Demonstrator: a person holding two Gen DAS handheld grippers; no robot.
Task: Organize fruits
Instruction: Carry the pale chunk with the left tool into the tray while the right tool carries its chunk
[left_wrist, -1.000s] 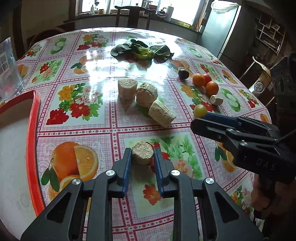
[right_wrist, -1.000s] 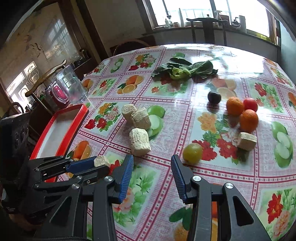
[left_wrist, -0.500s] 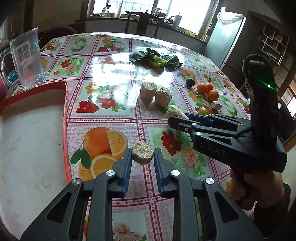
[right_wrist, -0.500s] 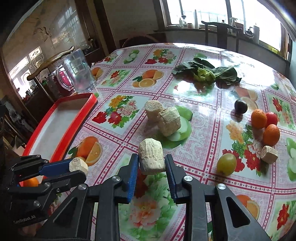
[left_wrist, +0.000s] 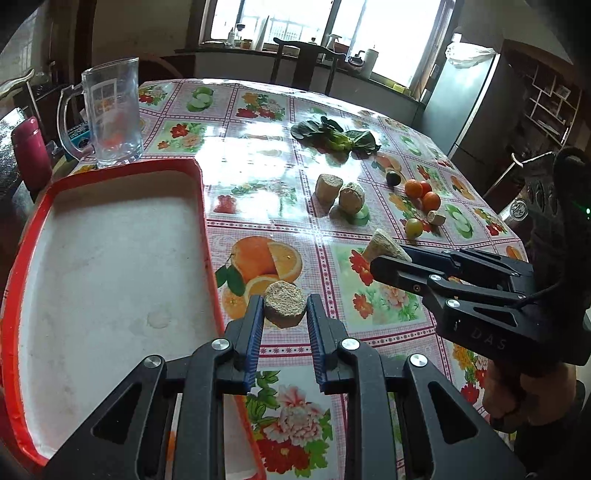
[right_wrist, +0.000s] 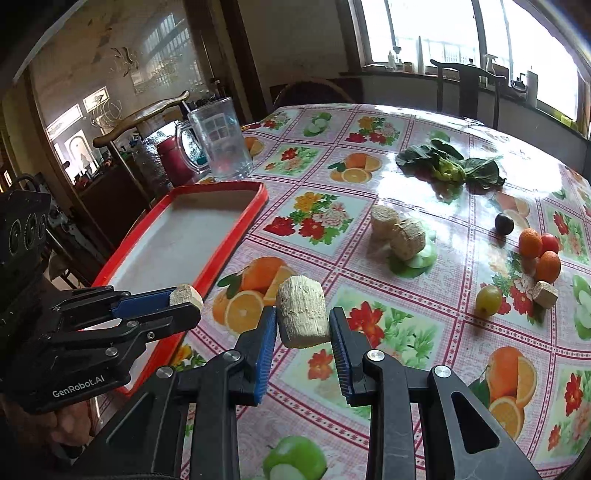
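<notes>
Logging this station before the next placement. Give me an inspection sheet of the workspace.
Surface: floral tablecloth, glossy.
Job's things: red tray with nothing in it; two tan chunks, oranges, dark plum, yellow-green fruit, small cube on the cloth.
Clutter: leafy greens, glass mug.
Grippers: left tool holds a short chunk; right tool holds a ridged chunk.
Cables: thin black lead at right tool.
Surroundings: chairs, windows.

Tan corn-cob chunks (left_wrist: 285, 304) (right_wrist: 303, 312) clamped aloft; two cob pieces (right_wrist: 397, 230), citrus cluster (right_wrist: 539, 251) on table.
</notes>
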